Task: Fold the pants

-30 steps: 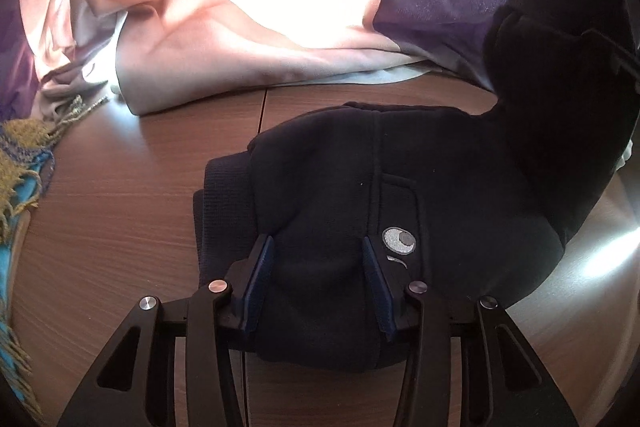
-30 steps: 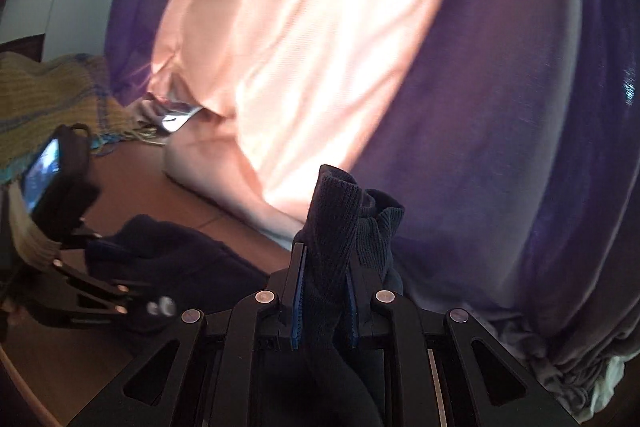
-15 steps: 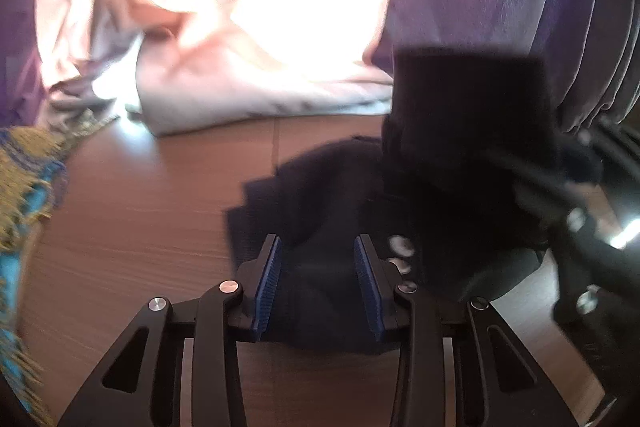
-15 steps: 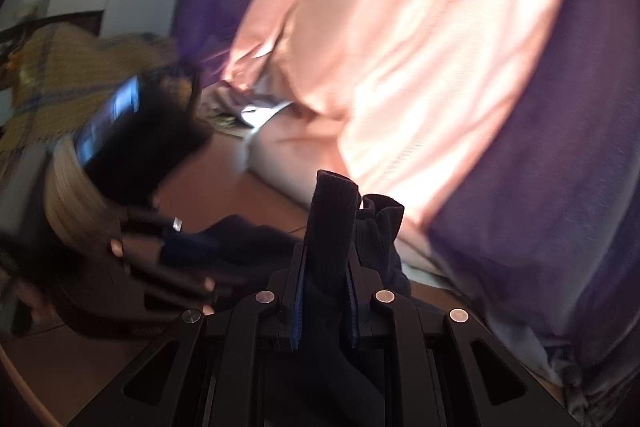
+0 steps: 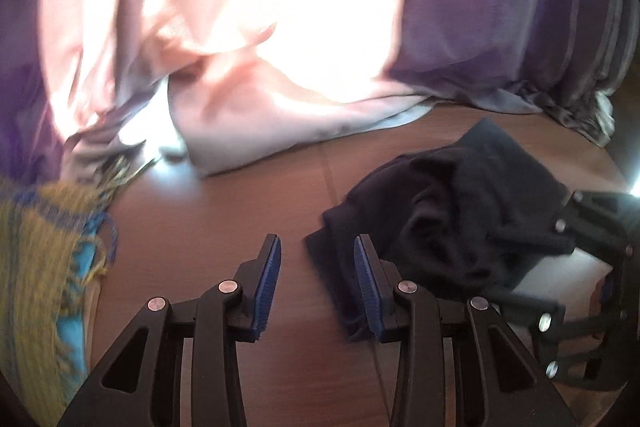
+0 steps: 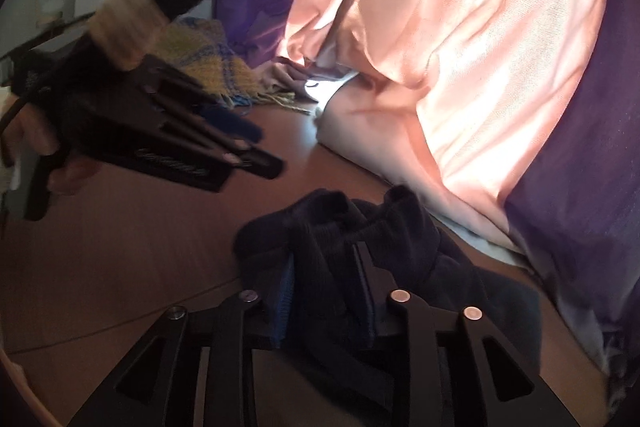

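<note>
Folding status: dark pants (image 5: 460,211) lie bunched on the wooden table (image 5: 224,211), not flat.
Pants position: right half of the table, just near of the curtain hem; a flat corner of cloth pokes out toward the left tongs.
Left gripper (image 5: 317,285): blue pads part-open, nothing between them but bare table; right-hand pad sits beside the edge of the pants, contact unclear. Lifted clear of the heap.
Right gripper (image 6: 326,291): jaws have just been opening; now parted with a ribbed fold of the pants standing between the pads (image 6: 283,293). Pads look slack on the cloth, no visible squeeze.
Hand (image 6: 36,131): seen from the right wrist view, wrapped round the left tool's handle at far left.
Backdrop: pink curtain (image 5: 248,27) sunlit, purple curtain (image 5: 500,11) to its right, both pooling on the table's far edge.
Other: yellow-and-blue fringed cloth (image 5: 36,267) at the left edge, well apart from the pants.
Blur: both views are smeared.
</note>
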{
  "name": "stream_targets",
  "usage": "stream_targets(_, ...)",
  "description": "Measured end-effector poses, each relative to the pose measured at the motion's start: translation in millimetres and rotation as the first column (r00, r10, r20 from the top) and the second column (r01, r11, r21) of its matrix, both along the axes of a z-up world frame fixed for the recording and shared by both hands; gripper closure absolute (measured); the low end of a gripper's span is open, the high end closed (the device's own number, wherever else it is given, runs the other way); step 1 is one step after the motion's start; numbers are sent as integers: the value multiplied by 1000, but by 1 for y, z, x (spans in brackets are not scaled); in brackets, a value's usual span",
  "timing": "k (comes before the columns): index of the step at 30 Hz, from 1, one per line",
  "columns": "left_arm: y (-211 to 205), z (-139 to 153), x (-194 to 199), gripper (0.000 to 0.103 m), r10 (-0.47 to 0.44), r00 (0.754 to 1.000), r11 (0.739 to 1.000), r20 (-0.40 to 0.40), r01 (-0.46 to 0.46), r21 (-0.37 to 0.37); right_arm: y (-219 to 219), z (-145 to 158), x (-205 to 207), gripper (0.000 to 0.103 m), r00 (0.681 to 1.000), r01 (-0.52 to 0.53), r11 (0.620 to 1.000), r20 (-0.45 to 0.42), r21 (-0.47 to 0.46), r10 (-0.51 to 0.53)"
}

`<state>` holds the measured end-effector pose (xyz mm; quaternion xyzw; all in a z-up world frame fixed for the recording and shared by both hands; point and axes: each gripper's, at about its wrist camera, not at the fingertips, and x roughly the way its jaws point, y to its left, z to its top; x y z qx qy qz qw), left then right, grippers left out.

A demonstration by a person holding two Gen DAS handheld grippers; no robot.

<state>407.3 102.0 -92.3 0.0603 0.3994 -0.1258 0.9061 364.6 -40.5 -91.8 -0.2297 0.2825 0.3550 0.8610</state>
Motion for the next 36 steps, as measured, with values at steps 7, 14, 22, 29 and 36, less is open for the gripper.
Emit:
stream_targets(7,-22,9,25,65,-203,979,976,-17,201,-82,-22,16,-14,57,981,190,975,1,111,-192)
stream_targets(14,-37,-6,66,65,-303,943,941,-135,273,-201,-38,-5,14,57,927,371,919,-103,133,-359)
stream_targets(22,-53,-20,83,70,-387,897,910,-214,334,-246,-44,-35,32,73,898,389,915,-269,110,-349)
stream_targets(29,-52,-3,68,97,-409,900,894,-152,362,-264,-44,-23,25,91,911,374,924,-216,77,-351)
stream_targets(36,-34,13,47,97,-399,904,899,-154,352,-262,-46,15,10,92,925,342,931,-220,128,-309)
